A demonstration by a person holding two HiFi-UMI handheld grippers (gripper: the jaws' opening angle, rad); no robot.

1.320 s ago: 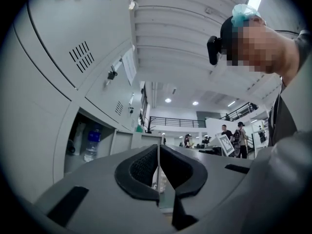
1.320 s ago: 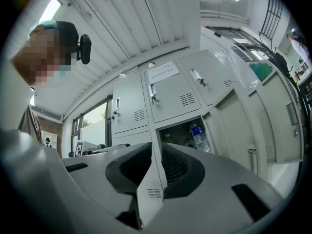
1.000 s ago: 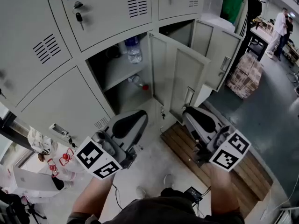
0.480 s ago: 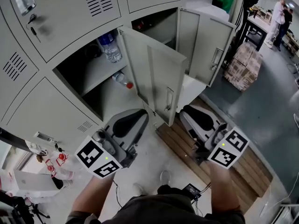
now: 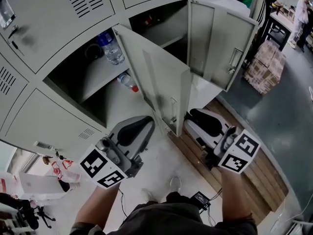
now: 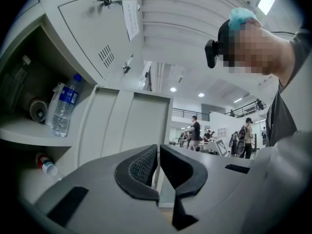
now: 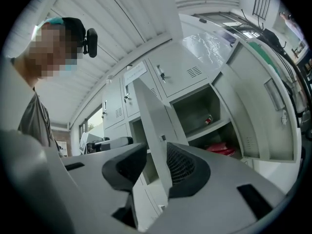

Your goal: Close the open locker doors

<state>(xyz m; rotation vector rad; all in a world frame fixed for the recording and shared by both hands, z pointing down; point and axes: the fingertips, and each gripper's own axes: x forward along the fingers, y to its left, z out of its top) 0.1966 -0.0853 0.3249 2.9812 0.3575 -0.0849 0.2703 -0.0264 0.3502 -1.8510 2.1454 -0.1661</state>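
Lockers (image 5: 58,13), right gripper (image 7: 156,152) near level, jaws just opened astride door (image 7: 151,111)

The near open door (image 5: 161,82) screens the lower part of the right compartment (image 5: 166,28) behind it. Dark round item (image 6: 38,110) behind the water bottle (image 6: 65,106): shadowed, unidentified. Red object (image 7: 222,149) in the right compartment: too small to identify. Posted sheet (image 6: 130,19): print illegible. Upper lockers (image 5: 54,9): cut off by the picture's edge.
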